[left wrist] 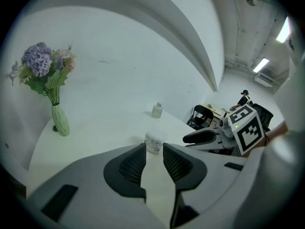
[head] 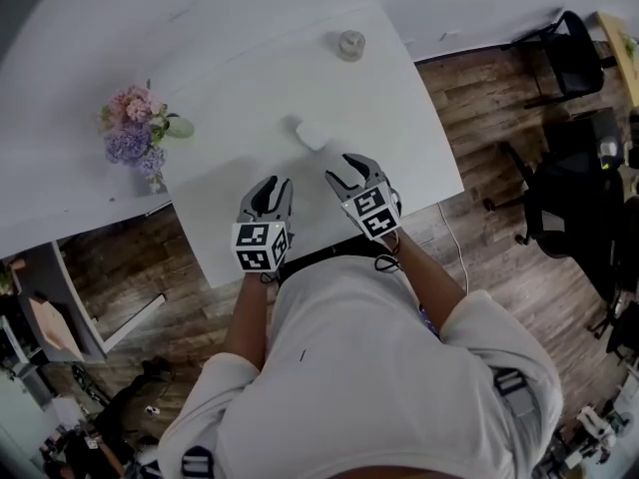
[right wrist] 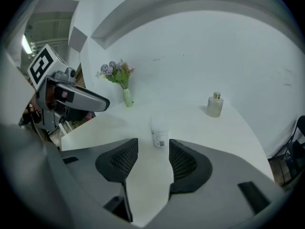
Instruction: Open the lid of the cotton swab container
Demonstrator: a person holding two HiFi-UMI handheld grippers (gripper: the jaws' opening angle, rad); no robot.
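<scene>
Two grippers over one white table (head: 419, 158); three things on it.

1. Container (head: 313, 134): a small white cylinder, upright near the table's middle, ahead of both grippers. In the right gripper view the container (right wrist: 159, 132) shows a barcode strip. In the left gripper view the container (left wrist: 152, 143) shows a band of print. No wording can be read in either.
2. Bottle (head: 350, 44): pale with a small cap, at the far edge, well apart from the container. No label can be read.
3. Vase (left wrist: 60, 119): pale green, ribbed, at the table's far left. It holds purple and pink flowers (head: 135, 133).

Views:
- The head view alone shows the wood floor (head: 479, 98), dark chairs (head: 569, 58) at the right, and the person's white top and bare forearms.
- The left gripper view alone shows ceiling strip lights (left wrist: 261, 65).
- Each gripper view shows the other gripper side-on.

Pose:
- Left gripper (head: 272, 186): held low over the near half of the table and pointed at the container. Its jaws stand a narrow gap apart with nothing between them.
- Right gripper (head: 347, 171): alongside and slightly further forward. Its jaws are spread wider, also with nothing between them.
- The container stands just beyond both sets of tips, untouched.
</scene>
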